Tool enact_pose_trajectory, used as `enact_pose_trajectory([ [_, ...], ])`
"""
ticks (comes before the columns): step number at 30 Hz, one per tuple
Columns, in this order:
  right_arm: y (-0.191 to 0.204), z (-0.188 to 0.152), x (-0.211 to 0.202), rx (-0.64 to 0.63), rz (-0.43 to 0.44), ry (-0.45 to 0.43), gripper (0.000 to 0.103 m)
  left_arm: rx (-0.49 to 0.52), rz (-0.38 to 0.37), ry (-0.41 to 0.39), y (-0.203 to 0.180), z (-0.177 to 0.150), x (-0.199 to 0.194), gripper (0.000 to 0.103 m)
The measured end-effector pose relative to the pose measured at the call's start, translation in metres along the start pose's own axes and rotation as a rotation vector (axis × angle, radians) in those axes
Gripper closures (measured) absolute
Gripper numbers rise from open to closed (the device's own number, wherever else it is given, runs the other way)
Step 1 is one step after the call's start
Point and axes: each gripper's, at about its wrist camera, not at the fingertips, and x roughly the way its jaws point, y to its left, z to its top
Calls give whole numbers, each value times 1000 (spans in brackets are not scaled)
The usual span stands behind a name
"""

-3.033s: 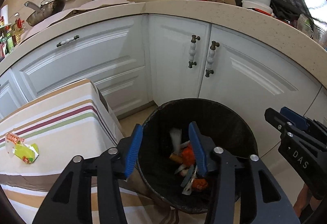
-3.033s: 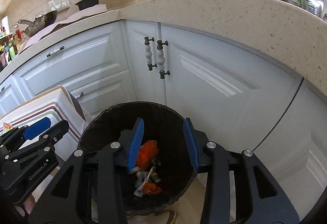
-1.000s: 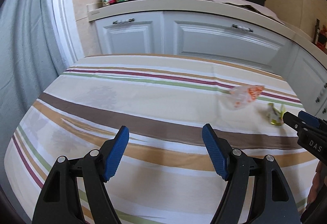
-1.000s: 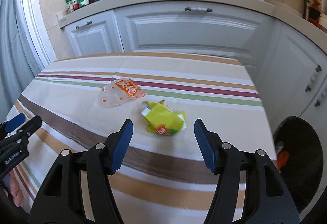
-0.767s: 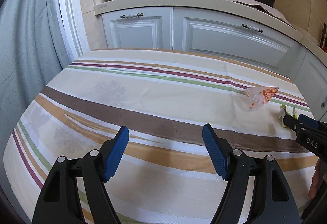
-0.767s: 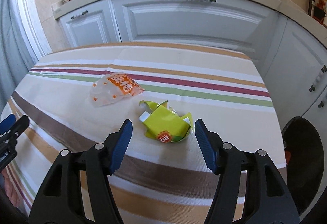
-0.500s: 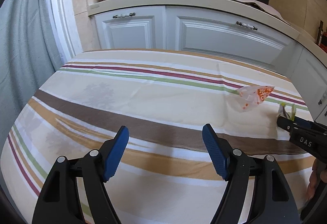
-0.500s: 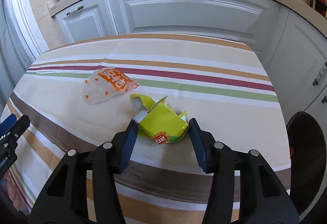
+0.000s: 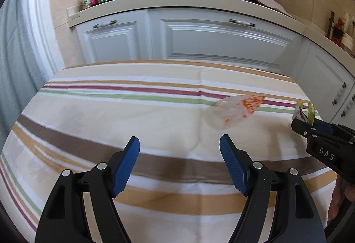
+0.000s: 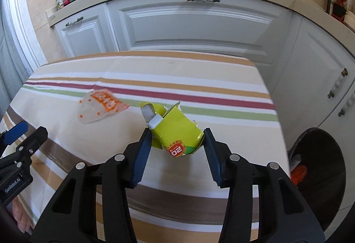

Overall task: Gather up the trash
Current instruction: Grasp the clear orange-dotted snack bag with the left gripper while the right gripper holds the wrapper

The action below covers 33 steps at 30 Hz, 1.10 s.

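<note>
Now left gripper (image 9: 179, 149) hangs wide open, empty, over striped desk (image 9: 111, 114); orange-print wrapper (image 10: 99, 107) lies untouched, print unreadable. Right gripper (image 10: 175, 138), open a second ago, now closed onto crumpled yellow carton (image 10: 177, 132), "20" legible. Grasp looks made; next, carry to black bin (image 10: 321, 167) at right. Gripper bodies read "GenRobot.AI", "DAS".

Readable stuff is pretty thin here. The right gripper (image 9: 310, 125) has "DAS" in white on its black body, seen from the left wrist camera. The left gripper (image 10: 23, 132) says "GenRobot.AI", seen from the right wrist camera. The crushed yellow-green carton (image 10: 177, 132) has an upside-down "20" on its orange badge. The orange print on the clear wrapper (image 10: 101, 106) is too blurry to read.
</note>
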Motion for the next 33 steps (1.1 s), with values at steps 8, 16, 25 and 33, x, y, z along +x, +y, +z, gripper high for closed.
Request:
enact_pose_trajectory([
  [8,-29,7,-1,25,-28,-21,57,73,-40,2,-34,14,17,28],
  [16,-44,10,5,39,-30,-23,57,151,-49,8,-57,30,41,26],
  [25,-55,13,5,55,-20,-37,57,236,-88,81,-72,36,69,24],
  [33,-55,12,6,59,-11,-38,57,245,-118,110,-73,32,69,55],
])
